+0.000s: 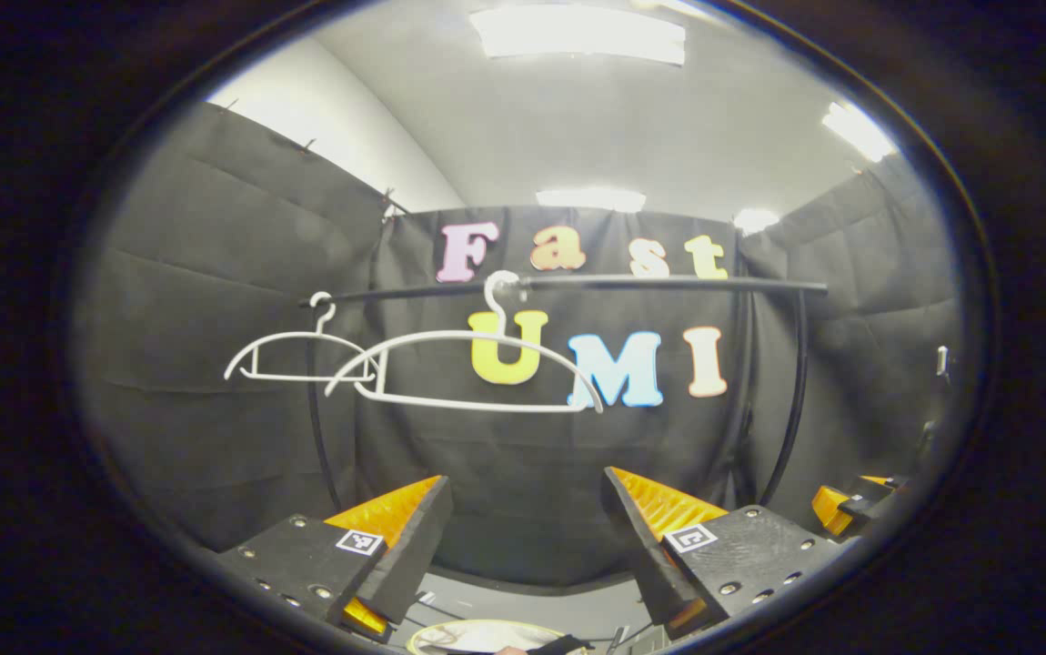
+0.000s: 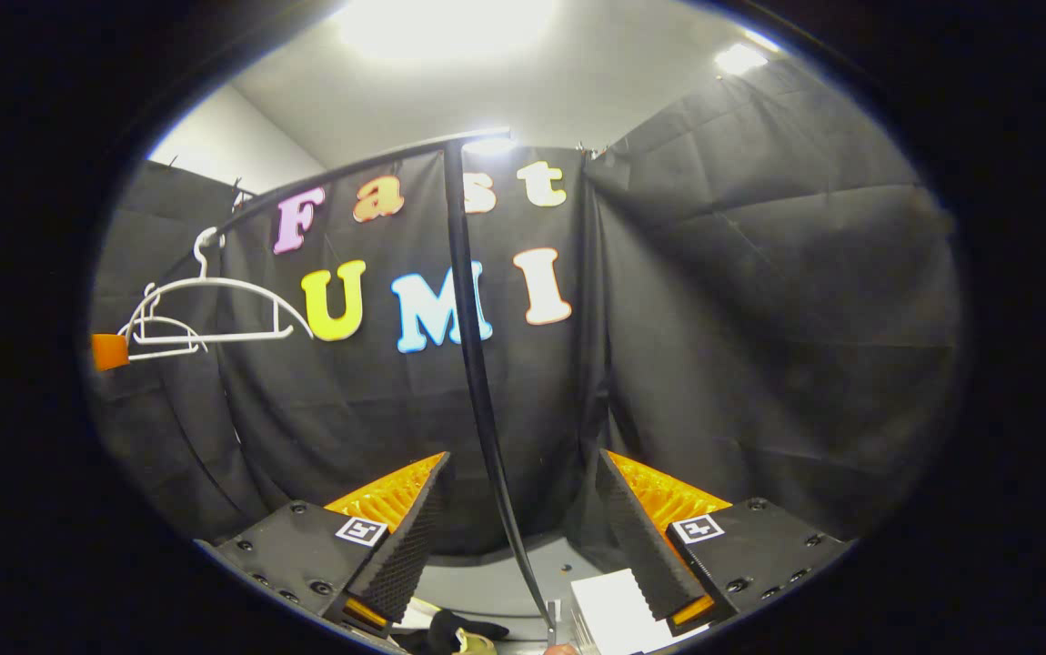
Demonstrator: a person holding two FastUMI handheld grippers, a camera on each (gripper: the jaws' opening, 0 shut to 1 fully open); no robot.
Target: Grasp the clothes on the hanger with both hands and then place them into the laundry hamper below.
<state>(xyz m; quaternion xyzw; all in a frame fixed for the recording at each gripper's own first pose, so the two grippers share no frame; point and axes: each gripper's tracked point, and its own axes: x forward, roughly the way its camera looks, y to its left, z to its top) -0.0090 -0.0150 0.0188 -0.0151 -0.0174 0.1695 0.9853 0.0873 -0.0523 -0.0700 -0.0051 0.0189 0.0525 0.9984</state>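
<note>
— Hangers (image 1: 464, 368)? Two, white, bare, hooked on dark rail (image 1: 578, 284); long axes along the rail, hooks up.
— Clothes? Dark bundle (image 2: 455, 629) glimpsed low in right gripper view; hamper rim (image 1: 477, 632) at bottom of left gripper view.
— Grippers? Left gripper (image 1: 528, 537) spread wide, empty. Right gripper (image 2: 518, 537) likewise agape, rack's upright post (image 2: 477, 364) rising between its fingers.

the laundry hamper (image 1: 487, 637) is cut off by the bottom edge, its contents unclear.

hangers (image 1: 473, 373): smooth white plastic | rail (image 1: 668, 284): glossy dark metal | wall (image 1: 214, 273): matt creased cloth
</note>
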